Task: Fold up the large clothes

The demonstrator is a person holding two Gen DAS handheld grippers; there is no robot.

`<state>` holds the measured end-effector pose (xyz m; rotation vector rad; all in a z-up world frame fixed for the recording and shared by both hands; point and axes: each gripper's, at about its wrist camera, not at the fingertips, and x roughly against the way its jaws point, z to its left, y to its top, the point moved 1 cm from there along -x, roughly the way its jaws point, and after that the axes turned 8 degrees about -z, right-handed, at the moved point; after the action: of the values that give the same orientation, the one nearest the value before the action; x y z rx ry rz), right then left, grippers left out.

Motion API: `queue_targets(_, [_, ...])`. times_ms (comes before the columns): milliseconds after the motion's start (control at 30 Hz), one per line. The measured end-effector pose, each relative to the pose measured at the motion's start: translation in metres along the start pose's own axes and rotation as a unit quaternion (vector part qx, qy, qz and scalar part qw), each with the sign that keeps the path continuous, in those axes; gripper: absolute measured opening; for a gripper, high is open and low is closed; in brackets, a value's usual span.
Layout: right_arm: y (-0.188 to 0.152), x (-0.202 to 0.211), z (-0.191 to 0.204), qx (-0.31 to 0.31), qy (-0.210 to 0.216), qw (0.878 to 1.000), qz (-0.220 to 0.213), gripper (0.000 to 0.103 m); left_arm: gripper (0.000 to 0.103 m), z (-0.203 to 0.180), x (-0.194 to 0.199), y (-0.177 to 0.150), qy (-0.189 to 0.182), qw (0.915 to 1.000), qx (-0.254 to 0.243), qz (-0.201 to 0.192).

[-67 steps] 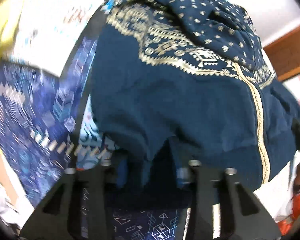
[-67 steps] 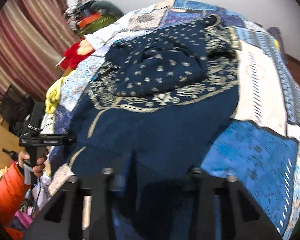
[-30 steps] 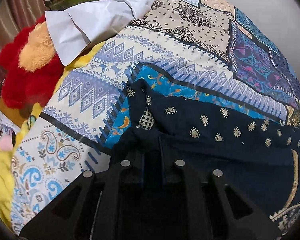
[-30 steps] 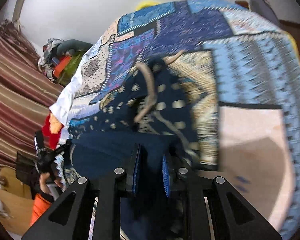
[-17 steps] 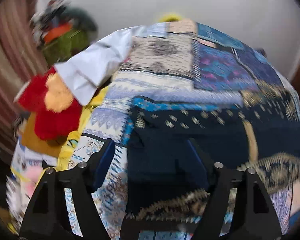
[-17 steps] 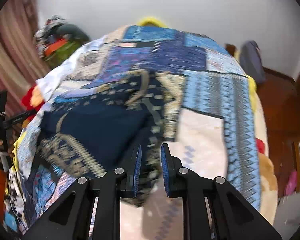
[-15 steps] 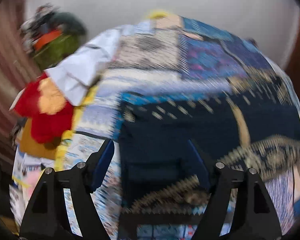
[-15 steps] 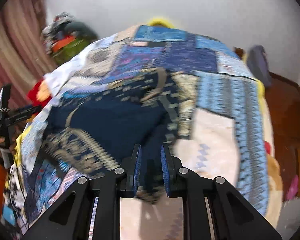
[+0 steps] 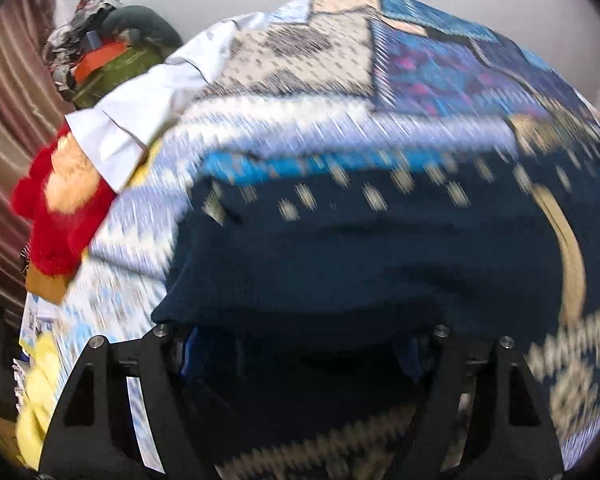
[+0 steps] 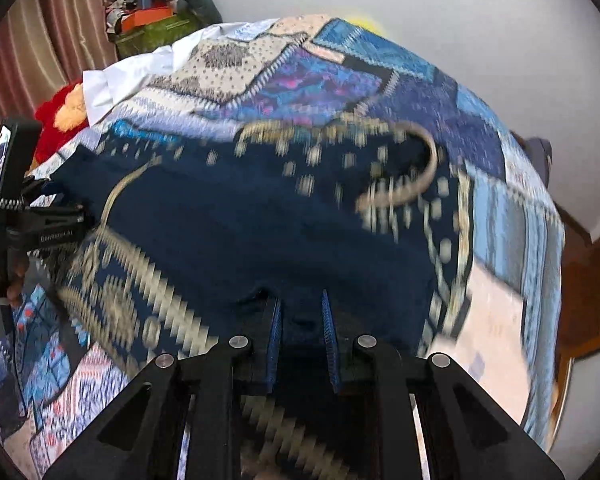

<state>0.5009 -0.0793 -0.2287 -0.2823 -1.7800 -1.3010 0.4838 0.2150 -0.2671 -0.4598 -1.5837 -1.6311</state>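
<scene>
A large navy garment with gold print (image 10: 260, 216) lies folded over on a patchwork quilt, also in the left wrist view (image 9: 340, 256). My left gripper (image 9: 300, 344) is open wide at the garment's left edge, with cloth lying between its spread fingers; it also shows from the side in the right wrist view (image 10: 60, 220). My right gripper (image 10: 300, 320) has its blue pads a narrow gap apart at the garment's near edge. Dark cloth sits between them; whether they pinch it I cannot tell. Both views are motion blurred.
The patchwork quilt (image 10: 512, 216) covers the bed. A red and tan plush toy (image 9: 56, 208) and a white cloth (image 9: 148, 112) lie at the left. A heap of bags and clothes (image 10: 156, 12) stands by the striped curtain (image 10: 40, 32). A wooden floor (image 10: 588, 280) shows at right.
Both grippers carried the garment's lower edge up over its top, then drew back. The left gripper has opened wide. The right pads have parted a little.
</scene>
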Motion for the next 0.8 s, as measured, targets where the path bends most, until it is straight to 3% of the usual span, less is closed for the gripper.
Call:
queue_targets(100, [0.037, -0.017, -0.017, -0.021, -0.002, 1.0, -0.009, 0.015, 0.076, 0.017, -0.01, 0.04, 0.044, 0.9989, 0.009, -0.016])
queue_targets(267, [0.088, -0.022, -0.064, -0.127, -0.046, 0.989, -0.059, 0.015, 0.076, 0.064, 0.001, 0.09, 0.068, 0.994, 0.069, -0.051])
queue_targets(367, [0.096, -0.01, -0.076, -0.182, -0.028, 0.979, -0.084, 0.015, 0.076, 0.084, 0.021, 0.096, 0.062, 0.9907, 0.099, -0.07])
queue_targets(433, [0.093, 0.001, -0.069, -0.184, -0.001, 0.978, -0.092, 0.015, 0.076, 0.09, 0.035, 0.092, 0.034, 0.9899, 0.113, -0.079])
queue_targets(500, [0.088, 0.013, -0.05, -0.165, 0.019, 0.981, -0.098, 0.015, 0.078, 0.085, 0.039, 0.081, -0.003, 0.9923, 0.106, -0.063])
queue_targets(667, [0.066, 0.049, 0.017, -0.067, 0.034, 0.988, -0.136, 0.015, 0.078, 0.039, 0.044, 0.038, -0.064, 0.997, 0.036, -0.026])
queue_targets(733, [0.055, 0.05, 0.046, -0.032, 0.061, 0.99, -0.122, 0.015, 0.078, 0.012, 0.044, 0.015, -0.09, 0.9959, 0.0, -0.008])
queue_targets(800, [0.042, 0.035, 0.07, -0.017, 0.102, 0.992, -0.073, 0.015, 0.078, -0.016, 0.042, -0.007, -0.116, 0.9928, -0.028, 0.009])
